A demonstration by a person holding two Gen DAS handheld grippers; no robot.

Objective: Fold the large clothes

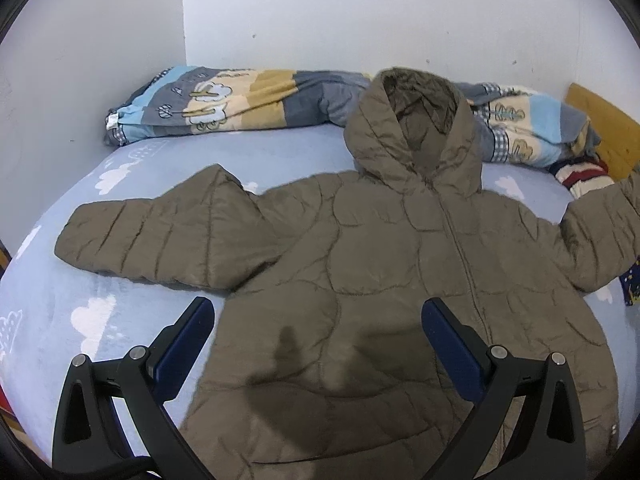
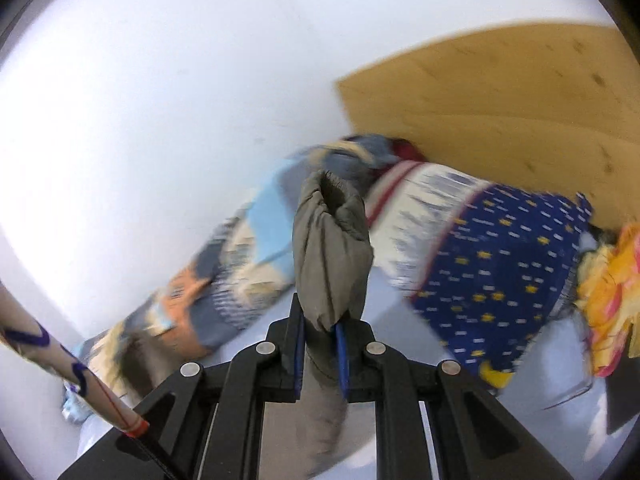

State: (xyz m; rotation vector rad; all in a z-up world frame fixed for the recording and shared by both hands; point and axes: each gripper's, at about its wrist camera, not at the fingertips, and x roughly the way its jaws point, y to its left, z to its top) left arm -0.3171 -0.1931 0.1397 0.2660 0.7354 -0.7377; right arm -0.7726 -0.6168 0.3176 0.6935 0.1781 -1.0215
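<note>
Jacket: my olive quilted hooded jacket (image 1: 400, 264) lies front up on the bed (image 1: 80, 312), zip closed, hood (image 1: 416, 128) pointing toward the far wall.
Left sleeve side: in the left wrist view one sleeve (image 1: 160, 240) stretches flat across the sheet to the left; its shoulder end is rucked into a small peak.
Right sleeve side: the other sleeve (image 1: 592, 232) runs off the right edge of that view and tilts upward there.
Left gripper: my left gripper (image 1: 316, 320) hangs above the jacket's lower body, jaws spread wide, nothing between them; its shadow falls on the fabric.
Right gripper: my right gripper (image 2: 320, 324) is clenched on a sleeve cuff (image 2: 332, 248) of the same olive fabric; the cuff stands up past the blue pads, opening on top, with more sleeve trailing below the jaws.
Bedding: a patterned quilt (image 1: 240, 100) is bunched along the wall behind the hood.
Right wrist view: blurred; I make out a blue star-print fabric (image 2: 500, 272), an orange-yellow cloth (image 2: 612, 292) and a wooden headboard (image 2: 500, 104).
Bed sheet: pale blue with white clouds.
</note>
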